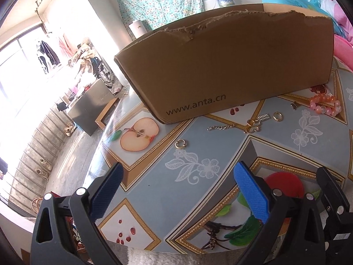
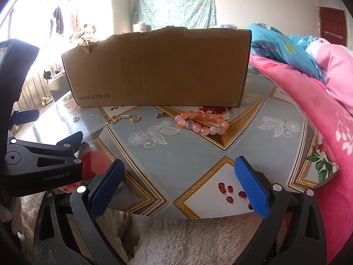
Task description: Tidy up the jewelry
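Item: loose jewelry strewn in a row on the patterned surface [image 2: 176, 154], just in front of the torn-topped cardboard box [image 2: 158, 66] printed "www.anta.cn", apart from its front wall. Contents, left to right in the right wrist view: a small gold ring-shaped piece [image 2: 76, 118], a short silver chain [image 2: 98, 115], a gold knotted piece [image 2: 113, 120] touching a small silver bar [image 2: 125, 116], a gold hoop [image 2: 134, 118], a small dark charm [image 2: 161, 114], and a pink-and-orange bead bracelet [image 2: 201, 121] whose long axis runs left-high to right-low across the view. Left tool [image 1: 177, 195]: blue pads spread wide, nothing between them, held low at the near edge of the surface; the nearest piece ahead of it is the gold ring-shaped piece [image 1: 180, 144], just left of its centre line, with the chain [image 1: 220, 128] and the knotted piece [image 1: 252, 128] farther up and right. Right tool [image 2: 177, 195]: equally wide apart and empty; the bead bracelet lies straight ahead and slightly right, well apart from the pads. Judgement: the right tool is nearer the bracelet and charm, the left tool nearer the ring-shaped piece and chain; the box, presumably the destination, stands behind the whole row, so any carry goes forward and over its ragged front rim.
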Available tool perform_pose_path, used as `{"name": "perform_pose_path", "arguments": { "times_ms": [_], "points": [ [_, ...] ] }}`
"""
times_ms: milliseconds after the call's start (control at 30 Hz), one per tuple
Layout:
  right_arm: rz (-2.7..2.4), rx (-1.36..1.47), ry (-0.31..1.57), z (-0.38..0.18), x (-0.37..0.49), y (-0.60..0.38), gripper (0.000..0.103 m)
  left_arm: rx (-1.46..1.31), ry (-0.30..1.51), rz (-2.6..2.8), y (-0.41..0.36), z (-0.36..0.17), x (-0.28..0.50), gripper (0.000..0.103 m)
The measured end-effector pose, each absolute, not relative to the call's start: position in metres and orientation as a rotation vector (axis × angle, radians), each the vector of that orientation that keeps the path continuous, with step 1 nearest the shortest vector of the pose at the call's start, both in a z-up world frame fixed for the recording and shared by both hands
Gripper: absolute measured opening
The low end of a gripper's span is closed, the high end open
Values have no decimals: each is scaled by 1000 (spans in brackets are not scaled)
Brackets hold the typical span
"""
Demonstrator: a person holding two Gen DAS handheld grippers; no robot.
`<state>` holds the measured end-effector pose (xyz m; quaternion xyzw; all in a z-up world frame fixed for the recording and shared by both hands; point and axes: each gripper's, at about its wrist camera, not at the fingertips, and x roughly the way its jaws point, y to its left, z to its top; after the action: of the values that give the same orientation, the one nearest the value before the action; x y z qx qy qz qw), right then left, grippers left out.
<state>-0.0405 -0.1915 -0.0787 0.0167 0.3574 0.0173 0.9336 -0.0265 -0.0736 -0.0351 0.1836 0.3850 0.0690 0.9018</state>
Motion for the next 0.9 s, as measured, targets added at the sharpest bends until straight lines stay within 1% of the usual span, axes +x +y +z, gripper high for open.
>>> {"name": "perform_pose_path", "arguments": {
  "times_ms": [900],
  "points": [
    [77,27,730,-80,-45,-195,95,344,827,125,-65,-34,-6,99]
  ]
}}
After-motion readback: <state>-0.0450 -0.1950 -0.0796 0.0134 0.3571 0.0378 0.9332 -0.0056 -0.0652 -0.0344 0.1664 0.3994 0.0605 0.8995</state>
